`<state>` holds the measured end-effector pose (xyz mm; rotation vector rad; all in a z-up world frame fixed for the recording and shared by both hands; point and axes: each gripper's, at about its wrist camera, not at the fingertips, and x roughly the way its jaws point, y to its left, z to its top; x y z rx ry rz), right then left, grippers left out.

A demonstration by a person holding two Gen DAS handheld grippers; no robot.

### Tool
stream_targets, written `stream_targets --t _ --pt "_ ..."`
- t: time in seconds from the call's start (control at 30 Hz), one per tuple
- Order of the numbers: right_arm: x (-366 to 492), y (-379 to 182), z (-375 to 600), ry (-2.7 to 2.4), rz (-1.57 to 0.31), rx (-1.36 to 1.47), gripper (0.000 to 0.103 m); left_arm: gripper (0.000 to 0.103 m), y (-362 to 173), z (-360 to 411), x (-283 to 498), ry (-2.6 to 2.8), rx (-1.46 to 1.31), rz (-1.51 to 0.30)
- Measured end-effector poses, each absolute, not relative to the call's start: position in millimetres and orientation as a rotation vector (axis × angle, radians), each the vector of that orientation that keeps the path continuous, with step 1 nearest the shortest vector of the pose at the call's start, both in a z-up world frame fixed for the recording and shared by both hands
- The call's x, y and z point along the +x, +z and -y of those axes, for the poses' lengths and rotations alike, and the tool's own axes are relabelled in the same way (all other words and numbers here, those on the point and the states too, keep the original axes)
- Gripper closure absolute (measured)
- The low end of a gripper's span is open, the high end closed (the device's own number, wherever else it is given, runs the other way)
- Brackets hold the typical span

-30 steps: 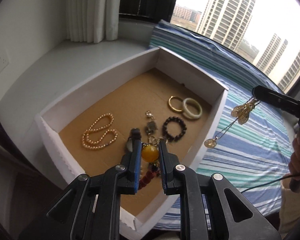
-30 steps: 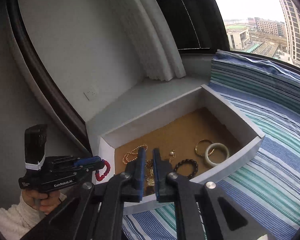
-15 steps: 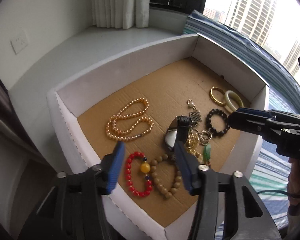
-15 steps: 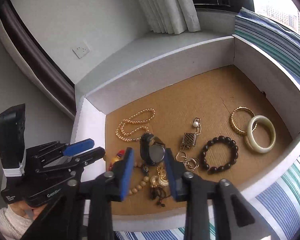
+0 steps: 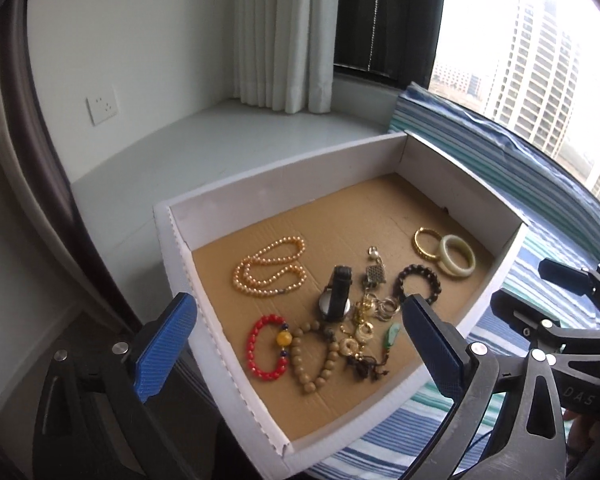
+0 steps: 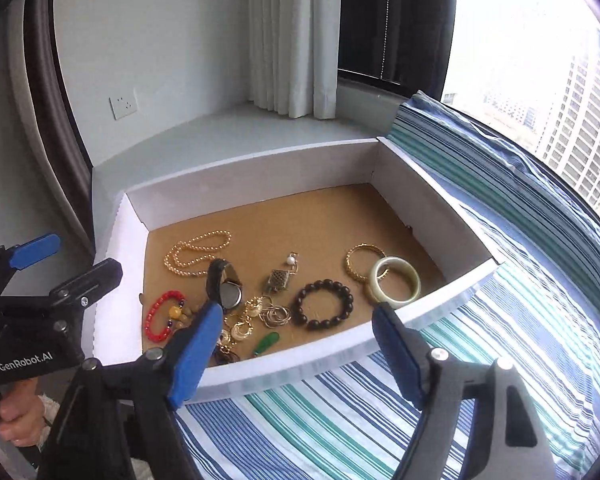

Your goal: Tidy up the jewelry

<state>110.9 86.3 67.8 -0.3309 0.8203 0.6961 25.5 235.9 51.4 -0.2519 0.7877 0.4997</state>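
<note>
A white box point(image 5: 260, 208) point(image 6: 252, 168) with a cardboard floor holds the jewelry: a pearl necklace point(image 5: 270, 270), a red bead bracelet point(image 5: 266, 346), a tan bead bracelet point(image 5: 316, 360), a black watch point(image 5: 336, 294), a tangle of gold chains and pendants point(image 5: 364, 328), a dark bead bracelet point(image 5: 418, 284), a gold bangle point(image 5: 426, 242) and a jade bangle point(image 5: 458, 256). My left gripper point(image 5: 298, 344) is open and empty above the box's near edge. My right gripper point(image 6: 296, 352) is open and empty above the box's front wall.
The box sits on a blue-green striped cloth point(image 6: 520, 320) beside a grey windowsill point(image 5: 204, 140). A white curtain point(image 5: 284, 36) hangs behind, and a wall socket point(image 5: 102, 105) is at left.
Both grippers let go of their jewelry into the box, opened wide and drew back and up. The red bracelet and gold chain now lie on the cardboard floor.
</note>
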Motion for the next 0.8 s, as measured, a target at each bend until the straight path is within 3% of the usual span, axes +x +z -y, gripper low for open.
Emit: stream_targets --t 0.8 --pt "98 72 -115 0.665 -0.838 -0.396 0.024 0.000 49 -242 20 0.607 -0.211 -0.859"
